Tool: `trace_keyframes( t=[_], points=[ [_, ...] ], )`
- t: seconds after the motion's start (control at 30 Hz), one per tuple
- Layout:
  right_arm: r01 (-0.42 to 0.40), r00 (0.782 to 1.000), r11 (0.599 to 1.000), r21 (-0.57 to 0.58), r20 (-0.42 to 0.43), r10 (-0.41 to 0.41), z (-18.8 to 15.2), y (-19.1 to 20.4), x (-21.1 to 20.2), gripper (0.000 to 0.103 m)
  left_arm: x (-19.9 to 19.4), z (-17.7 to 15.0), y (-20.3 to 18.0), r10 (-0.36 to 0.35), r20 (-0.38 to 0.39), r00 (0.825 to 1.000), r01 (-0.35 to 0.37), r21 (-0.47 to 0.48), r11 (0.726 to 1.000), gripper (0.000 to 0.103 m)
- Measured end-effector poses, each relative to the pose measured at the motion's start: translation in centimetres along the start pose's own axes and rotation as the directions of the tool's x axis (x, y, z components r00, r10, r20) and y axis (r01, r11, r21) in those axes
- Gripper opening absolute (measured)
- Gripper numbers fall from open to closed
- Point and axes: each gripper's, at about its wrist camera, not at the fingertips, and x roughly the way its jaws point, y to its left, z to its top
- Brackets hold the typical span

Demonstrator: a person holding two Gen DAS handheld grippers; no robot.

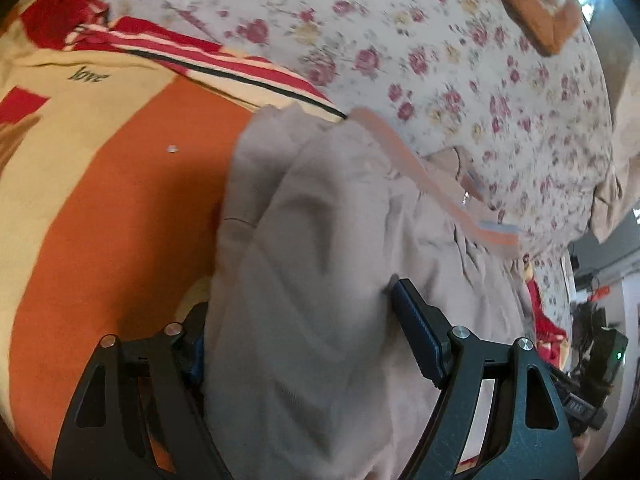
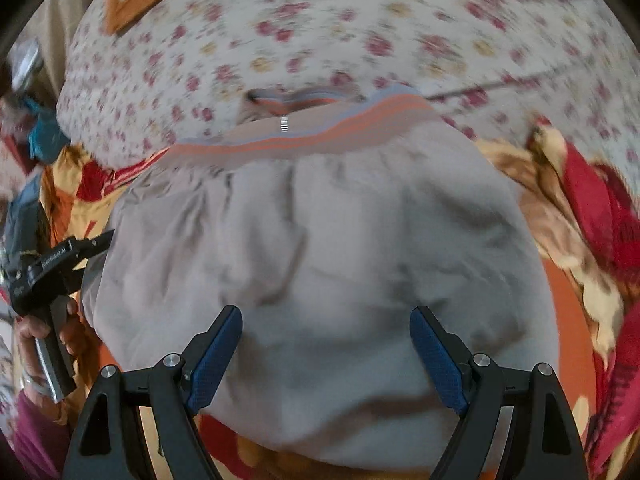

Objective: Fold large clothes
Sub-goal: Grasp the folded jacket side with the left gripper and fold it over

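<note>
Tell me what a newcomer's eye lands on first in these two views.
The big pale grey-beige garment with its orange-and-blue striped band fills the middle of the right wrist view, spread on the bed. Behind it lies the white sheet with pink flowers; an orange, cream and red blanket lies on the left of the left wrist view. The left tongs have grey cloth bunched between them.

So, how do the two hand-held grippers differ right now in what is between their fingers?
The left hand-held gripper has a thick bunch of the grey garment filling the gap between its fingers, and cloth hides its left finger. The right hand-held gripper stands wide open above the same garment, both blue pads fully visible, gripping nothing. Both point down at the garment on the bed.
</note>
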Motion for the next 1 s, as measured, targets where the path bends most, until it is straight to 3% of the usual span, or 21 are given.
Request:
trace_keyframes(
  t=[0.13, 0.27, 0.53, 0.73, 0.87, 1.0],
  points=[
    [-0.013, 1.0, 0.999, 0.029, 0.012, 0.013, -0.5, -1.2, -0.6, 0.084, 0.4, 0.9, 1.2, -0.093, -0.05, 0.994, 0.088, -0.096, 0.991, 0.038],
    [-0.028, 0.999, 0.998, 0.054, 0.036, 0.026, -0.7, -2.1, -1.1, 0.084, -0.3, 0.8, -0.1, -0.064, -0.042, 0.997, 0.062, -0.043, 0.997, 0.024],
    [-0.032, 0.997, 0.994, 0.102, 0.069, 0.025, -1.5, -4.5, -2.4, 0.084, -3.8, 0.6, -4.9, -0.09, 0.016, 0.996, 0.09, 0.04, 0.995, 0.018],
    [-0.048, 0.993, 0.986, 0.157, 0.11, 0.031, -2.4, -6.9, -3.8, 0.084, -5.6, -0.1, -13.4, -0.158, 0.021, 0.987, 0.153, 0.161, 0.975, 0.015],
    [-0.069, 0.989, 0.976, 0.208, 0.145, 0.039, -3.1, -8.6, -4.7, 0.084, -4.4, -1.6, -19.8, -0.182, -0.015, 0.983, 0.18, 0.252, 0.951, 0.014],
    [-0.09, 0.981, 0.963, 0.253, 0.187, 0.042, -3.3, -10.3, -5.8, 0.084, -0.8, -3.7, -25.8, -0.175, -0.074, 0.982, 0.19, 0.329, 0.925, 0.013]
  ],
)
